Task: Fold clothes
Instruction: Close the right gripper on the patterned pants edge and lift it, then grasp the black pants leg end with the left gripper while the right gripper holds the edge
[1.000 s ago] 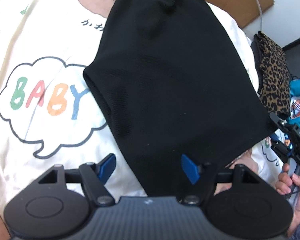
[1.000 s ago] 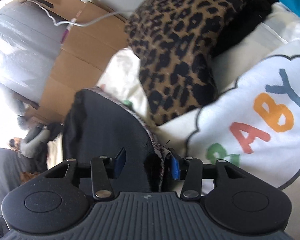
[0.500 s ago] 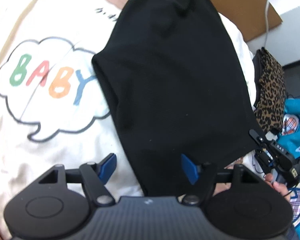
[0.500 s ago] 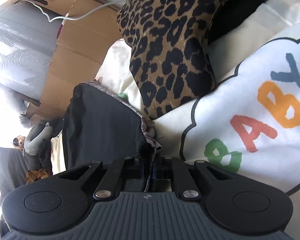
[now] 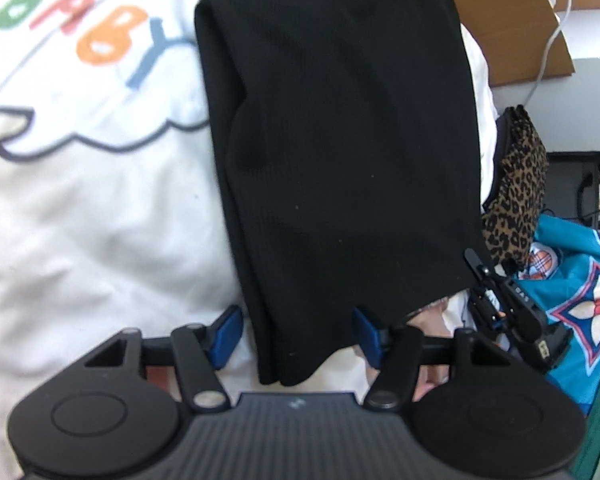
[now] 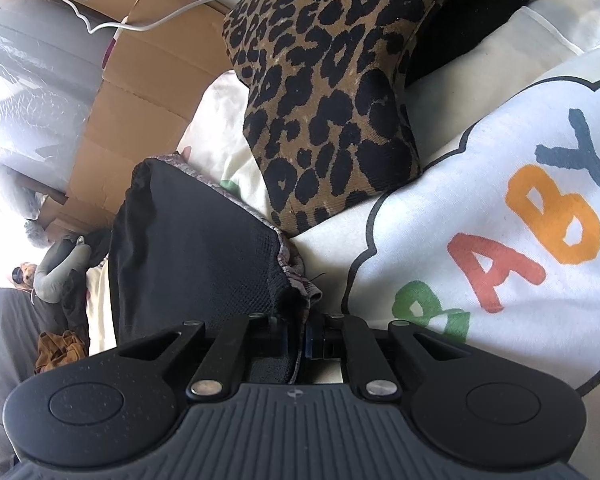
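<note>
- Black garment (image 5: 340,128) fills centre frame on my left view, lying on the BABY-print cover (image 5: 84,216).
- My left gripper (image 5: 296,336) has been narrowing, its jaws astride the near hem without pressing.
- My right gripper (image 6: 296,338) pinches the lower-right corner.
- Open cover at left; leopard cushion (image 6: 332,92) crowds the right edge.

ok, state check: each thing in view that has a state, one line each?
Left tongs: open, astride the near corner of the black garment, jaws have just been closing, pads not pressing.
Right tongs: shut on the garment's hem corner.
Black garment: lying folded lengthwise on the white BABY cover, one corner pinched.
Leopard-print cloth: bunched up, beside the garment, untouched.
</note>
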Demonstrator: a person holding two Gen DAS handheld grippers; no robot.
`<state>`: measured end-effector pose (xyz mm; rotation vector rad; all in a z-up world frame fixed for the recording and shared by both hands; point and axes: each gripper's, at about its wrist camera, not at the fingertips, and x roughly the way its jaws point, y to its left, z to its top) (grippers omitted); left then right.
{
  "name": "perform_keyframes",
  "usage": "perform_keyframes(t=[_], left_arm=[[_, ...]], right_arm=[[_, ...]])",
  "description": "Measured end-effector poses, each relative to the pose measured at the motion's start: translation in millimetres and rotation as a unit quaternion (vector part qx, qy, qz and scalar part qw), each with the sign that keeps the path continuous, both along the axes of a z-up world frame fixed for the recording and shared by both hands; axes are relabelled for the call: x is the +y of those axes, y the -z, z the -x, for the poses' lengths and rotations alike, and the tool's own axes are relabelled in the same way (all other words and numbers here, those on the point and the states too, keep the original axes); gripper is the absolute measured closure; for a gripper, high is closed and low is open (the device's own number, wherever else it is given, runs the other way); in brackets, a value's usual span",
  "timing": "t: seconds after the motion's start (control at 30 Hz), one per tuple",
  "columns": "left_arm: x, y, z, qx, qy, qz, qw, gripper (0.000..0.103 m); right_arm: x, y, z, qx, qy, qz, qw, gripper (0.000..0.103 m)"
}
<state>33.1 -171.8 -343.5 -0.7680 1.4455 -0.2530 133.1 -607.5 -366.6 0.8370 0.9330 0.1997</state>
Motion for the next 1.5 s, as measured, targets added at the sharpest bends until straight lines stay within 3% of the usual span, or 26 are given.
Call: perform_keyframes(t=[0.17,0.27,0.37,0.43,0.47,0.6,0.8,0.87,0.9,1.0,1.2,1.3,1.43,1.5], left_arm=[[5.9,9.2,7.5,-0.005,-0.022,0.036,0.9991,0.034],[9.3,11.8,10.2,-0.003,-0.023,0.067,0.9975,0.068],[9.6,9.9,8.7,-0.008,-0.024,0.074,0.9969,0.068],[11.8,11.5,6.8,-0.007,-0.032,0.073,0.9968,0.064],[14.2,12.5,2.2,-0.005,-0.038,0.07,0.9968,0.056],[20.1,26.3,4.4,0.004,-0.072,0.095,0.9929,0.053],[20.8,31.7,16.2,-0.009,-0.099,0.116,0.9882,0.055],[18.4,34.0,19.3,-0.008,-0.103,0.121,0.9873,0.065],[17.6,35.5,20.2,-0.005,-0.102,0.12,0.9876,0.077],[14.7,36.5,29.5,0.004,-0.101,0.115,0.9882,0.093],[7.0,9.7,14.8,0.004,-0.083,0.084,0.993,0.098],[7.1,-3.7,13.4,0.002,-0.086,0.086,0.9926,0.098],[1.7,-19.3,0.0,0.007,-0.083,0.064,0.9945,0.099],[1.2,-28.7,-4.3,0.003,-0.087,0.065,0.994,0.099]], right_arm=[[-1.3,2.7,0.2,0.002,0.002,-0.006,1.0,0.097],[-3.5,3.9,2.0,0.002,0.005,-0.017,1.0,0.097],[-6.7,6.2,2.9,0.004,0.01,-0.031,0.999,0.097],[-8.6,8.3,2.8,0.007,0.011,-0.039,0.999,0.096],[-9.1,9.4,2.2,0.008,0.011,-0.043,0.999,0.095],[-9.9,15.3,-2.6,0.012,0.008,-0.056,0.998,0.094],[-9.4,17.7,-7.6,0.019,0.001,-0.068,0.998,0.096],[-8.6,15.9,-7.9,0.026,0.002,-0.064,0.998,0.097],[-8.1,14.3,-8.1,0.031,0.004,-0.061,0.998,0.098],[-4.5,4.4,-10.6,0.059,0.013,-0.043,0.997,0.098],[11.5,-35.4,-24.4,0.119,0.011,0.011,0.993,0.099],[26.9,-60.5,-37.9,0.146,-0.034,0.056,0.987,0.099],[51.8,-97.1,-49.5,0.147,-0.081,0.116,0.979,0.099],[57.5,-107.2,-49.0,0.142,-0.067,0.127,0.979,0.099]])
